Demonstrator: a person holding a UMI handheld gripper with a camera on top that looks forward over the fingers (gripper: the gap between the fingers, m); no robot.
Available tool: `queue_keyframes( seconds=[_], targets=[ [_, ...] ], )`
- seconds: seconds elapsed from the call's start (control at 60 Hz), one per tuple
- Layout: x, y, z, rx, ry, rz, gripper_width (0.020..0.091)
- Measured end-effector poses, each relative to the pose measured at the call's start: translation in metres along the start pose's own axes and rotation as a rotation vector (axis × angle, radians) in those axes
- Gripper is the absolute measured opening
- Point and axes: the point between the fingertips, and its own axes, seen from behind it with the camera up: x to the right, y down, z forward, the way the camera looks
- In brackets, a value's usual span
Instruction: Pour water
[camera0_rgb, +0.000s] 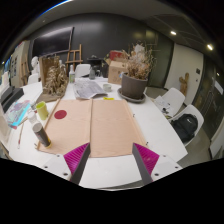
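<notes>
Gripper (112, 160) nearest, fingers spread apart, nothing between them; magenta pads (146, 157) face inward. It hangs above the near edge of a white table (165, 128).

Just ahead of the fingers, a tan mat (100, 125) lies flat on the table, seam down its middle. Left of the mat, a red disc (60, 114), flat on the tabletop. Near left, just beside the mat's left edge, a bottle (40, 133) with a dark cap stands a bit tilted, light-coloured body; contents can't tell. Far left edge, a blue-tinted flat item (18, 113), unclear what.

Far side of the table: a dark pot (133, 88) with a dry plant (138, 62) on the right, crumpled white paper or cloth (92, 89) in the middle, another dried plant (55, 76) on the left.

White chair (172, 99) at the table's right, dark bag (187, 126) on a chair nearer. Dark wall behind, wooden easel (73, 51) against it.
</notes>
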Motion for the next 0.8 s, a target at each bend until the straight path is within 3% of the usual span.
queue_keyframes(
  seconds=[0.217,0.433,0.65,0.8],
  targets=[
    [-0.072,0.014,0.002,-0.011,-0.127,-0.042,0.0857],
    [-0.176,0.026,0.001,0.026,-0.26,-0.078,0.0861],
    [-0.273,0.013,0.023,0.106,-0.359,-0.044,0.0859],
    [-0.305,-0.005,0.066,0.18,-0.324,-0.047,0.0855]
  ],
)
